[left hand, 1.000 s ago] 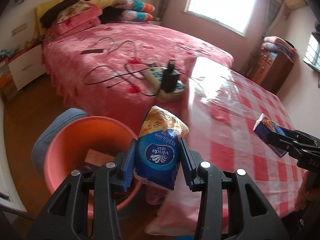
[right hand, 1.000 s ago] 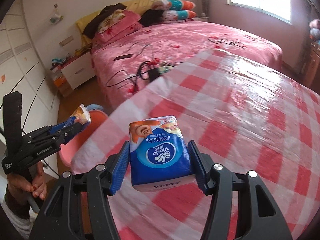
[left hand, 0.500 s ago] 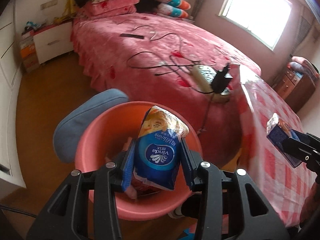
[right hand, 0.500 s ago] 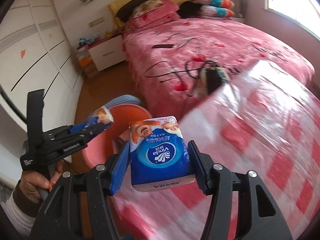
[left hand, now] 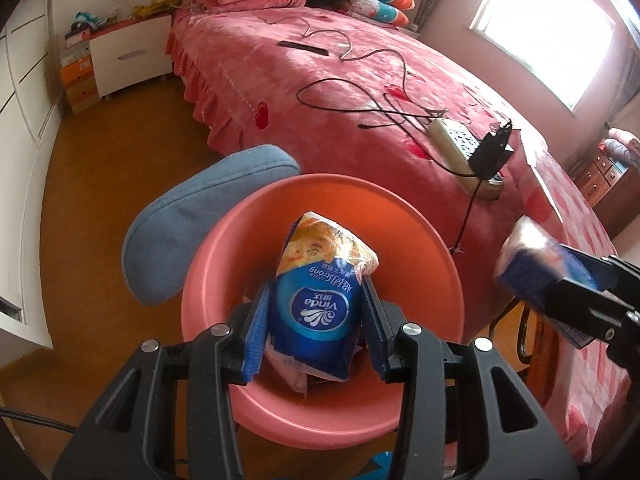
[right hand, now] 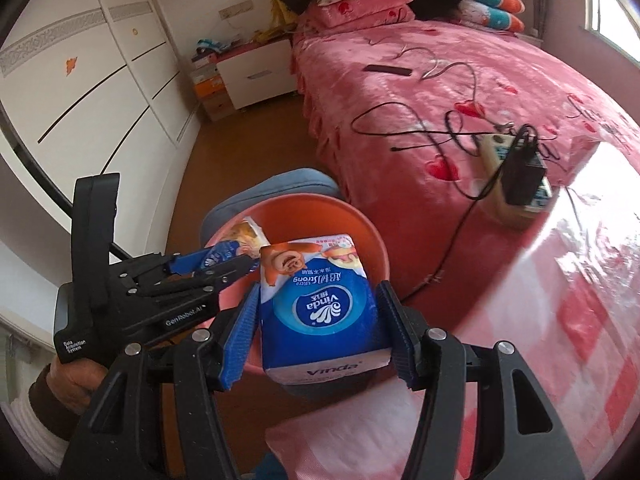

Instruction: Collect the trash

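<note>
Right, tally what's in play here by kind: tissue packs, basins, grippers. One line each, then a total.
Tissue packs: 2, the crumpled pack in the left gripper, the full pack in the right gripper
Basins: 1, the pink basin
Grippers: 2
Total: 5

A pink bed (left hand: 360,92) fills twelve o'clock, black cables (left hand: 360,108) and a power strip (left hand: 452,140) lying on it. A white nightstand (left hand: 128,56) stands at ten o'clock, a bright window (left hand: 548,28) at two.
</note>
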`<state>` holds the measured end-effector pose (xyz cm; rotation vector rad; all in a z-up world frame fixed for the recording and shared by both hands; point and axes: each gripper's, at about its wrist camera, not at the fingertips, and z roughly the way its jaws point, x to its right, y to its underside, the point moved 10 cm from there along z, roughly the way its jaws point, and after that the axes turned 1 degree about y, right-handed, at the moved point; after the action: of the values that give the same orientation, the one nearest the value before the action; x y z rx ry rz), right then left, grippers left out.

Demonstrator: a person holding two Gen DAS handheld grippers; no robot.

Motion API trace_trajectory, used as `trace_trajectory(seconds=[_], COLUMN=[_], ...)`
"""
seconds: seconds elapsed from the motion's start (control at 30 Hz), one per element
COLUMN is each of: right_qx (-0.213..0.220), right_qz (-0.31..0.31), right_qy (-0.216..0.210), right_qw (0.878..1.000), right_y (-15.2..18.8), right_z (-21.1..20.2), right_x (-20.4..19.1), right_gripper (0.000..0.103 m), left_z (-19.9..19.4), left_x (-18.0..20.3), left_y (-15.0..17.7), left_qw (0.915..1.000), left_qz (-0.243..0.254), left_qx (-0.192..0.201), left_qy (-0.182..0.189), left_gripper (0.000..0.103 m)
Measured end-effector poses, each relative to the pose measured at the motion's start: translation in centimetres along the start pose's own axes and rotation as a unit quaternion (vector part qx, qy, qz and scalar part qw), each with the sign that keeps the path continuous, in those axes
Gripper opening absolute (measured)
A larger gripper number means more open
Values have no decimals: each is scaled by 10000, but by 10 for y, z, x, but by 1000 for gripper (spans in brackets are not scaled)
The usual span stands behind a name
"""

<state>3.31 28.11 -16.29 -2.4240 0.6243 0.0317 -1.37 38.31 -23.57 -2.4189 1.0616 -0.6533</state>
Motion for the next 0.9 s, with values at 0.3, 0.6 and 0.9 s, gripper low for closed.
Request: trace_trajectory(seconds=[0.3,0.6,0.9], right_qx=[-13,412,581], right_qz=[163,421,684], right_qy=[-7,544,812], right_qw=[9999,9968,9926], right_y=[4,8,25], right_z=[10,-25,-53], right_x=[4,39,68], right_gripper=[78,89,89], left_z=[8,-1,-18], left_x=[-11,-10,9], left_y=[6,3,-2], left_qw=[9999,9993,9967], left_qz=[-121,39,456], left_qx=[-92,99,236], left_qy=[-45,-372,-635], left_gripper=[58,81,85])
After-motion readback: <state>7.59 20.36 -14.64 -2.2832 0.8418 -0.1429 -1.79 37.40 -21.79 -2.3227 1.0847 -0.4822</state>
